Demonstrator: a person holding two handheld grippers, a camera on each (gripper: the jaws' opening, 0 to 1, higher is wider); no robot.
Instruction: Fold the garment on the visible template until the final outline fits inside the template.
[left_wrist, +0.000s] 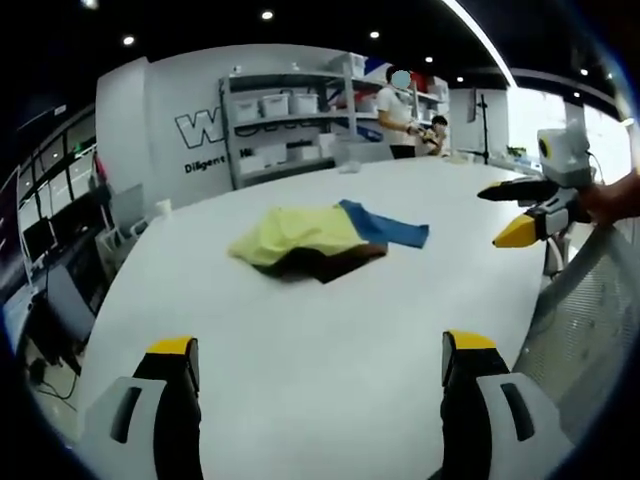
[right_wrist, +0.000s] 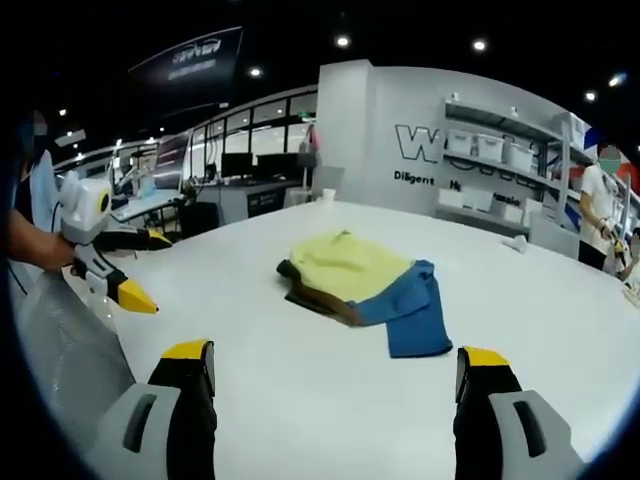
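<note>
Left gripper view: garment (left_wrist: 325, 240), yellow w/ blue and a brown bit, lies crumpled in a heap mid-table, well apart from the left gripper (left_wrist: 320, 365), whose jaws stand wide apart w/ nothing btwn them. The right gripper (left_wrist: 530, 215) comes in at the right edge, over the table edge, jaws parted, holding nothing. White table (left_wrist: 300, 340) shows no template outline that I can make out. Far back, a shelf rack (left_wrist: 290, 115) carries white bins (left_wrist: 272, 104); contents can't be told from here. A person (left_wrist: 400, 115) stands by the rack.

Right gripper view: same heap (right_wrist: 365, 285), yellow part far, blue part trailing near-right, brown edge on the left. Right gripper (right_wrist: 335, 375) is spread wide, empty, short of the cloth. Left gripper (right_wrist: 115, 270) is at the left, a hand (right_wrist: 35, 245) on it, jaws apart and empty.

Judging by this, folding hasn't begun: it's the approach stage. Next move prob calls for both grippers to reach in, pinch 2 edges or corners and spread the heap flat before any fold, keeping it on the table
</note>
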